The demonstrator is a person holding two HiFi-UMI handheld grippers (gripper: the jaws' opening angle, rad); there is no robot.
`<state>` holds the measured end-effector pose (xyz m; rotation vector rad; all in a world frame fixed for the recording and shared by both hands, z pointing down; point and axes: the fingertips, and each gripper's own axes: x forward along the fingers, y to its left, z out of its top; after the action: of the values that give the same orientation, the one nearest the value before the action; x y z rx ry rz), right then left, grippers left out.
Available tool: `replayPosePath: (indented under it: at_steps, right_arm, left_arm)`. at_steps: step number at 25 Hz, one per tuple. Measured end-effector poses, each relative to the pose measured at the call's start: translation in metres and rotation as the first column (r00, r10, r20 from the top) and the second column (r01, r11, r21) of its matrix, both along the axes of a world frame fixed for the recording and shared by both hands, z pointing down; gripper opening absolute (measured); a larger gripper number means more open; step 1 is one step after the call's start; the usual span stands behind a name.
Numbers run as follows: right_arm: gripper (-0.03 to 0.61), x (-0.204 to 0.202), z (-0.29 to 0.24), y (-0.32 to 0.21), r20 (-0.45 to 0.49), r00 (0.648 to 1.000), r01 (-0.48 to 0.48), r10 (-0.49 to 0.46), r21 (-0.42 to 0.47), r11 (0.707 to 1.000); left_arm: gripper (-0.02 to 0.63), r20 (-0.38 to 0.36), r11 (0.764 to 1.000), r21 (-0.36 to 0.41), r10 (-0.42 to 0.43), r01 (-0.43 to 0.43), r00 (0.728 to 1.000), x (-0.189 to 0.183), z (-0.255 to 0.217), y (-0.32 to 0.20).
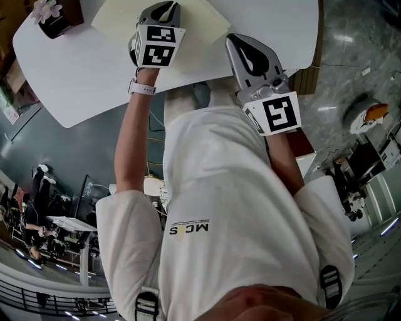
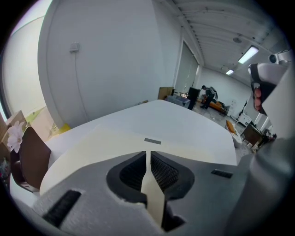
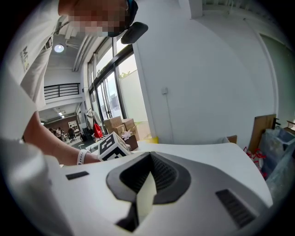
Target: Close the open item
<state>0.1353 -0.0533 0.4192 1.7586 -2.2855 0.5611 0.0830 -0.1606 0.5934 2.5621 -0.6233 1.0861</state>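
Note:
A flat cream folder (image 1: 202,24) lies on the white table (image 1: 81,69); in the left gripper view the folder (image 2: 99,143) spreads ahead with a small grey label on it. My left gripper (image 1: 161,9) sits over its near edge, and its jaws (image 2: 148,156) are pinched on a thin cream flap of it. My right gripper (image 1: 242,42) is at the folder's right corner. Its jaws (image 3: 150,159) also stand closed with a cream strip between them. How the flaps lie under the grippers is hidden.
A brown box with a white flower (image 1: 55,15) stands at the table's left end, also seen as the box (image 2: 28,154) in the left gripper view. Brown cardboard (image 1: 310,75) leans at the table's right edge. The person's torso fills the lower head view.

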Motion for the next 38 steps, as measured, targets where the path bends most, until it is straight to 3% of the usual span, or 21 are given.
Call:
replayPosePath:
  at_steps: [5, 11, 18, 24, 28, 35, 38]
  right_arm:
    - [0.014, 0.003, 0.002, 0.0, 0.004, 1.0, -0.004, 0.004, -0.004, 1.0]
    - [0.014, 0.009, 0.003, 0.0, 0.011, 1.0, -0.013, 0.013, -0.004, 1.0]
    - [0.014, 0.014, 0.005, -0.001, 0.014, 1.0, -0.023, 0.023, -0.001, 1.0]
    - [0.014, 0.011, 0.004, -0.003, 0.022, 1.0, -0.012, 0.012, 0.012, 1.0]
    - [0.014, 0.001, -0.003, -0.006, 0.022, 1.0, 0.0, -0.001, 0.034, 0.999]
    - [0.014, -0.003, -0.026, -0.006, -0.002, 1.0, 0.012, -0.012, 0.089, 0.996]
    - [0.014, -0.004, -0.033, -0.004, -0.016, 1.0, 0.012, -0.01, 0.107, 0.994]
  left_arm:
    - [0.048, 0.079, 0.998, 0.001, 0.055, -0.055, 0.995, 0.009, 0.009, 0.001]
    - [0.048, 0.123, 0.997, -0.007, 0.072, -0.072, 0.99, 0.018, 0.014, -0.002]
    - [0.04, 0.147, 0.995, -0.098, 0.022, -0.008, 0.989, 0.016, 0.023, -0.003]
    - [0.038, 0.211, 0.991, -0.127, 0.069, -0.043, 0.975, 0.018, 0.029, -0.002]
    - [0.038, 0.19, 0.98, -0.197, 0.06, -0.022, 0.98, 0.018, 0.028, -0.003]
    - [0.029, 0.239, 0.984, -0.118, 0.157, -0.132, 0.958, 0.019, 0.02, 0.002]
    - [0.029, 0.208, 0.986, -0.089, 0.154, -0.138, 0.966, 0.02, 0.007, 0.003]
